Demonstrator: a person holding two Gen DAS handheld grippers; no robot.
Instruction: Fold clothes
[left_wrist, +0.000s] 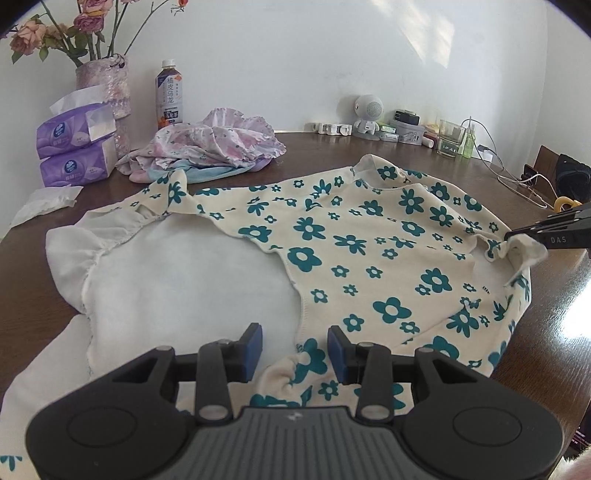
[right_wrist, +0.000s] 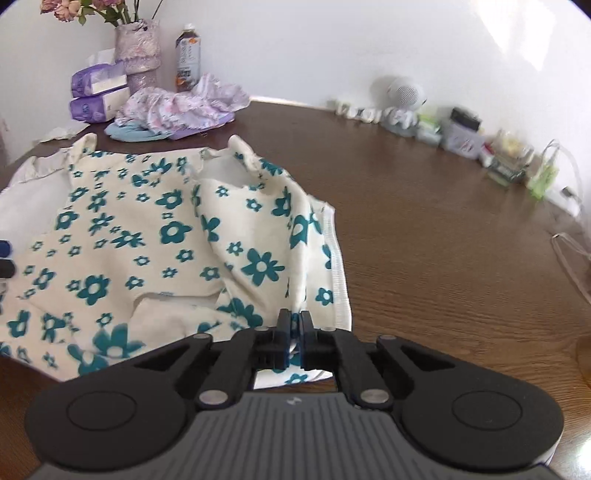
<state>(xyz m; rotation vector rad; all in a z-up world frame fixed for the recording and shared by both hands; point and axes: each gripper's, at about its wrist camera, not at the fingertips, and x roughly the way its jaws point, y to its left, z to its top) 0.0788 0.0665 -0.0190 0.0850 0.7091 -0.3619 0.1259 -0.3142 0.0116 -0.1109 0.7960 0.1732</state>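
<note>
We are mid-fold on the floral garment (left_wrist: 369, 258), one edge pinched, the other not yet taken.

Our right gripper (right_wrist: 294, 332) is clamped on the garment's ribbed hem at the table's near side; our left gripper (left_wrist: 295, 347) hangs with jaws wide over a bunched cuff at 6 o'clock, apparently holding nothing. The garment lies spread mid-table. Next, we judge, the left should close on that cuff so both can carry the fold. Bare wooden table (right_wrist: 443, 221) lies open toward 3 o'clock; the pile of clothes (left_wrist: 207, 151) crowds 11 o'clock.
</note>
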